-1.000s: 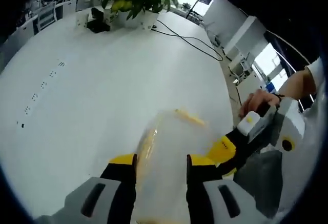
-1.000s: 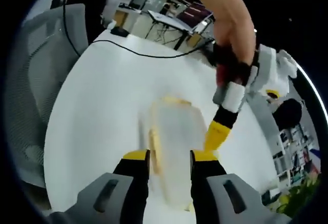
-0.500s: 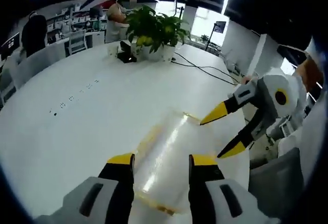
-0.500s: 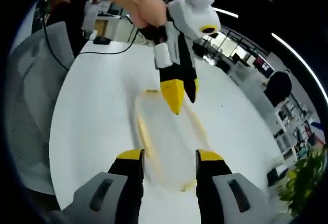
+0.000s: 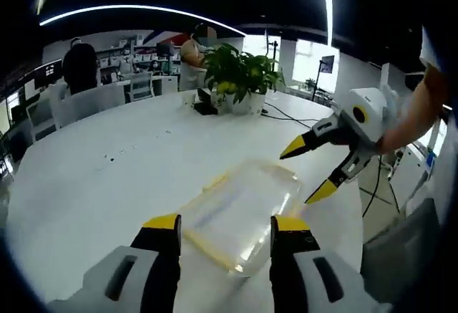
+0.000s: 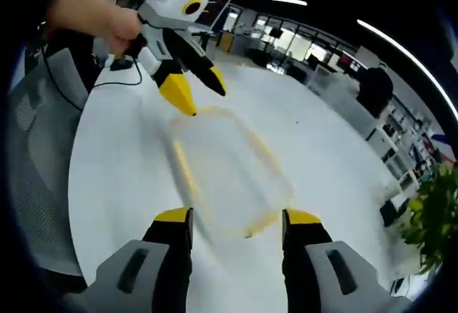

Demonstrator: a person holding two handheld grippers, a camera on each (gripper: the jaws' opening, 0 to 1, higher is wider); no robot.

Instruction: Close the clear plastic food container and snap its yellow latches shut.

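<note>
The clear plastic food container (image 5: 240,213) lies flat on the white table (image 5: 107,184), lid on, with yellow latches along its edges. My left gripper (image 5: 223,225) hovers open above its near end, nothing between the jaws. The right gripper (image 5: 309,171) enters that view from the right, open, yellow tips above the container's far right corner. In the right gripper view the container (image 6: 229,166) is blurred; my right gripper (image 6: 236,218) is open over its near edge. The left gripper (image 6: 193,87), held by a hand, is open above the far end.
A potted plant (image 5: 240,76) and a dark box stand at the table's far side, with a black cable (image 5: 286,116) trailing right. Grey chairs (image 6: 39,134) stand beside the table edge. People sit at desks in the background.
Both grippers have lifted up and away from the container, which now lies free on the table. Both views have tilted up to show more of the room.
</note>
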